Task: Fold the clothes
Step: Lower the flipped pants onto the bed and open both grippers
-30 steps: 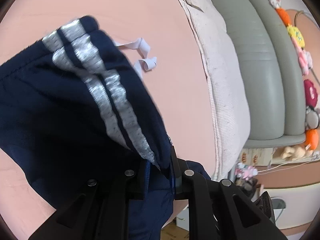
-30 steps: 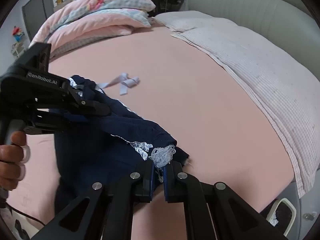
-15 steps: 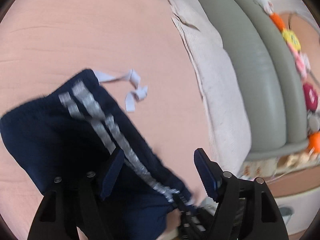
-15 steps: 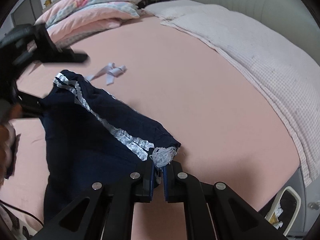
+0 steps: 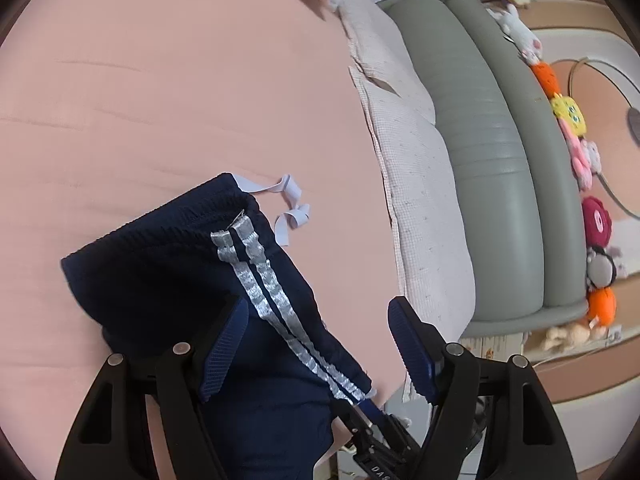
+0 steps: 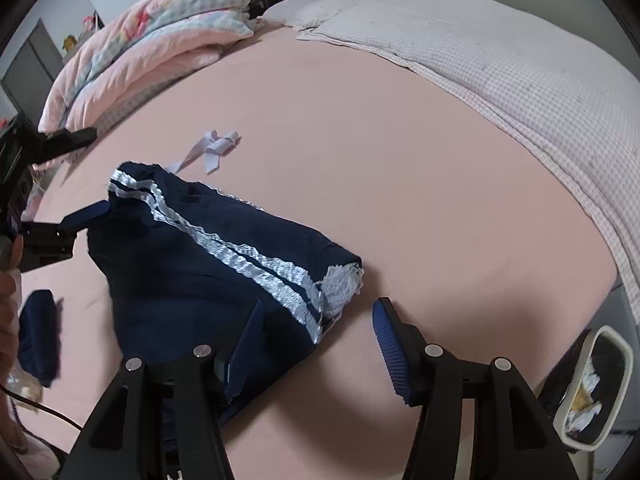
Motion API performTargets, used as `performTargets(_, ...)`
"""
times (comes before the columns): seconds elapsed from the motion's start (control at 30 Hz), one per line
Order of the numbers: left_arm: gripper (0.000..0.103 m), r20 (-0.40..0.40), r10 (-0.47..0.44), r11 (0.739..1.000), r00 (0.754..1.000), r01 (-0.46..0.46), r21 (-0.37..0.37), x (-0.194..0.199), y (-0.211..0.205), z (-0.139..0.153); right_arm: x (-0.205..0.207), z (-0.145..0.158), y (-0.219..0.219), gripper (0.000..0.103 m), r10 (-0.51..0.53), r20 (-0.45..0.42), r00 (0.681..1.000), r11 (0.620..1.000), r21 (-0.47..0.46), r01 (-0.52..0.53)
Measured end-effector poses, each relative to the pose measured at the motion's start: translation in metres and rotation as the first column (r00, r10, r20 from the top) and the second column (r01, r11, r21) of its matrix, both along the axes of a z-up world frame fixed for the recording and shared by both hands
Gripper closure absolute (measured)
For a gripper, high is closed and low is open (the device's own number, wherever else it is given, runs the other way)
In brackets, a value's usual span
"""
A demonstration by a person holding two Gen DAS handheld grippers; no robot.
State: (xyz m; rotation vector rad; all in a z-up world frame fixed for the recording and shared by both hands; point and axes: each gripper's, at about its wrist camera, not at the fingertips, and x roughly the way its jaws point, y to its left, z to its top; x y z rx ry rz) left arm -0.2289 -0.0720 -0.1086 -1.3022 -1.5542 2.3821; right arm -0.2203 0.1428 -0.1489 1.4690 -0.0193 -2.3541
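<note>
Navy blue shorts [image 5: 168, 280] [image 6: 192, 264] with two silvery lace side stripes lie on the pink bed sheet [image 5: 180, 100] [image 6: 400, 184], folded over. Their pale drawstring [image 5: 288, 208] [image 6: 212, 148] trails past the waistband. My left gripper [image 5: 316, 348] is open and empty, jaws wide apart just above the shorts' striped side. My right gripper [image 6: 316, 340] is open and empty, just behind the lace-trimmed leg hem [image 6: 340, 280]. The left gripper also shows at the left edge of the right wrist view [image 6: 60, 184].
A white waffle blanket [image 6: 520, 64] [image 5: 420, 184] lies along the bed's far side by a grey padded headboard [image 5: 492, 152]. Folded pink quilts [image 6: 148, 40] sit at the back. A small navy item [image 6: 38, 336] lies at left. A bin [image 6: 592, 384] stands beside the bed.
Both grippers let go of the shorts and opened: the left one first, then the right. The shorts dropped flat onto the sheet, and both grippers pulled back a little.
</note>
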Motion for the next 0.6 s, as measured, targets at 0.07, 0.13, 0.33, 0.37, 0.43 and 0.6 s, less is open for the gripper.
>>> performTargets(0.07, 0.032, 0.002, -0.018, 0.999, 1.000, 0.018, -0.028, 0.009, -0.006, 0.000, 0.003, 0.003, 0.000, 0.040, -0.005, -0.002, 1.000, 1.000, 0.002, 0.005)
performTargets(0.13, 0.032, 0.017, -0.032, 0.998, 0.999, 0.033, -0.047, 0.013, -0.014, 0.005, 0.006, 0.006, 0.000, 0.040, -0.010, -0.003, 1.000, 1.000, 0.004, 0.010)
performTargets(0.33, 0.032, 0.061, -0.069, 0.990, 0.996, 0.076, -0.119, 0.009, -0.010, 0.009, 0.016, 0.015, -0.001, 0.038, -0.013, 0.003, 1.000, 1.000, 0.010, 0.013)
performTargets(0.37, 0.032, 0.069, -0.079, 0.988, 0.995, 0.087, -0.127, 0.009, -0.008, 0.008, 0.016, 0.016, -0.002, 0.038, -0.013, 0.004, 1.000, 1.000, 0.007, 0.013)
performTargets(0.43, 0.032, 0.092, -0.092, 0.985, 0.991, 0.104, -0.135, 0.008, -0.004, 0.005, 0.020, 0.019, -0.002, 0.038, -0.012, 0.017, 1.000, 1.000, -0.005, 0.012)
performTargets(0.6, 0.032, 0.141, -0.120, 0.965, 0.983, 0.149, -0.216, 0.017, 0.006, 0.003, 0.026, 0.019, -0.002, 0.038, -0.020, 0.056, 0.998, 0.999, -0.038, 0.022)
